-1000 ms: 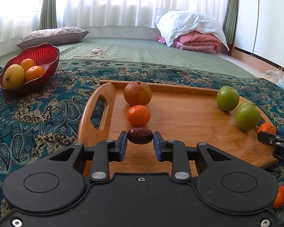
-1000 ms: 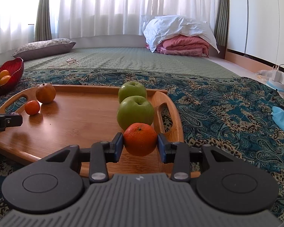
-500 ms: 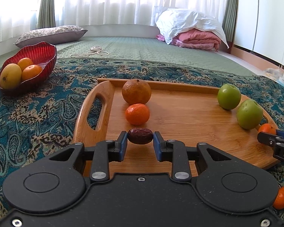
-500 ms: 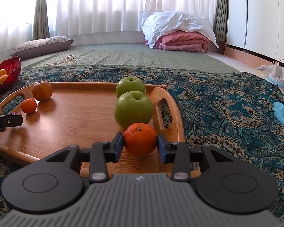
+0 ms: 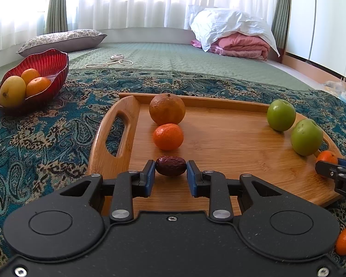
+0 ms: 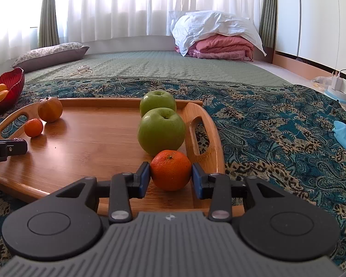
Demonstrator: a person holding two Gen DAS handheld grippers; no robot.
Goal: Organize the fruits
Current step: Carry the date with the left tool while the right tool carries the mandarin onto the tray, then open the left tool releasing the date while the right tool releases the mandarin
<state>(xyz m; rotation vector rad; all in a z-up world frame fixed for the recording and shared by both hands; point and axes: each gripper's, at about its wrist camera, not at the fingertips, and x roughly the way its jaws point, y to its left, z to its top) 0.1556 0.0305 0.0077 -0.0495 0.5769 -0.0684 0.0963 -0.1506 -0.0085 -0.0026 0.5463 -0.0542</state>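
Wooden tray point(image 5: 230, 143) on a blue patterned cloth point(image 5: 46, 138), left gripper point(image 5: 171, 175) pinching a brown date point(image 5: 171, 166) over the tray's near left part, right gripper point(image 6: 170, 176) squeezing a small orange point(image 6: 170, 169) just in front of two green apples point(image 6: 161, 129).

The wooden tray's point(image 6: 92, 143) middle lies bare between two fruit rows. Left row: brown orange point(image 5: 167, 109) and small mandarin point(image 5: 168, 136) (just ahead of the left tongs point(image 5: 171, 175)). Right row: two green apples point(image 6: 161, 132) ahead of the right tongs point(image 6: 170, 175), beside the tray's handle point(image 6: 199, 136).
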